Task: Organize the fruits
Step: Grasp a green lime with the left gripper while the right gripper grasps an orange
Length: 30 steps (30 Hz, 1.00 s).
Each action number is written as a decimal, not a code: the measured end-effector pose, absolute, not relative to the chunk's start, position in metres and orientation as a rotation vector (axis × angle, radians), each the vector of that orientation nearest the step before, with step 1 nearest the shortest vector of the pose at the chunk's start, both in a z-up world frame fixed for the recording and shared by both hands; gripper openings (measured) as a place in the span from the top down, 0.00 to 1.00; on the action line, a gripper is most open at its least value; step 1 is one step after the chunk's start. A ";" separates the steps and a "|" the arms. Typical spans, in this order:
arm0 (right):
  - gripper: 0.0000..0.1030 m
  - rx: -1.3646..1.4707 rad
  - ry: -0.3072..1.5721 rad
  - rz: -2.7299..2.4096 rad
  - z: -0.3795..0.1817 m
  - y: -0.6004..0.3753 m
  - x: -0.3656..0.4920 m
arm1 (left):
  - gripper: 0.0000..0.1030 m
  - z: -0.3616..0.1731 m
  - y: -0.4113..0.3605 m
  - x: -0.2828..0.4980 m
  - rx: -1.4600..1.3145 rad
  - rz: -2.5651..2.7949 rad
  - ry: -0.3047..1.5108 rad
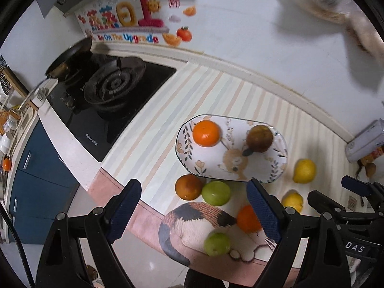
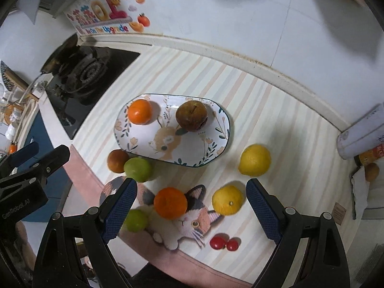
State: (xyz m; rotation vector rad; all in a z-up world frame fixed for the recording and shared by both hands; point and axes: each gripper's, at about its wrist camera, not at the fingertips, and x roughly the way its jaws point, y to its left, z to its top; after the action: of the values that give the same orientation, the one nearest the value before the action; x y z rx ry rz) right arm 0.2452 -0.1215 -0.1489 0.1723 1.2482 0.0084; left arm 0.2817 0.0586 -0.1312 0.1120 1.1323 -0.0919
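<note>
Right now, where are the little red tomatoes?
In the right wrist view, the two small round red tomatoes lie side by side near the counter's front edge, just right of the calico cat picture and below the nearer round yellow lemon.

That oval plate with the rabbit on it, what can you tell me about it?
The plate is oval, white and glossy like ceramic, with a dark rim, a painted rabbit and leafy sprigs. It lies flat on the striped mat. An orange and a brownish fruit rest on it. A green fruit sits against its near edge.
</note>
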 end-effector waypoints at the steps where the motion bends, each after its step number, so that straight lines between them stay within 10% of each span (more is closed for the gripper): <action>1: 0.09 0.173 1.238 0.010 -0.143 -0.122 0.239 | 0.13 -0.124 0.057 0.275 0.109 -0.102 1.119; 13: 0.09 0.231 1.201 0.020 -0.131 -0.134 0.201 | 0.13 -0.113 0.059 0.237 0.052 -0.106 1.107; 30: 0.17 0.452 1.448 0.030 -0.279 -0.142 0.214 | 0.08 -0.300 0.032 0.223 0.231 -0.110 1.466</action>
State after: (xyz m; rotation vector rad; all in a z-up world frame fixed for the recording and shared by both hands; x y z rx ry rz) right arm 0.2136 -0.1423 -0.2793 0.4519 1.4478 0.0303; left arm 0.2225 0.0319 -0.2997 0.2309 1.4655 -0.1096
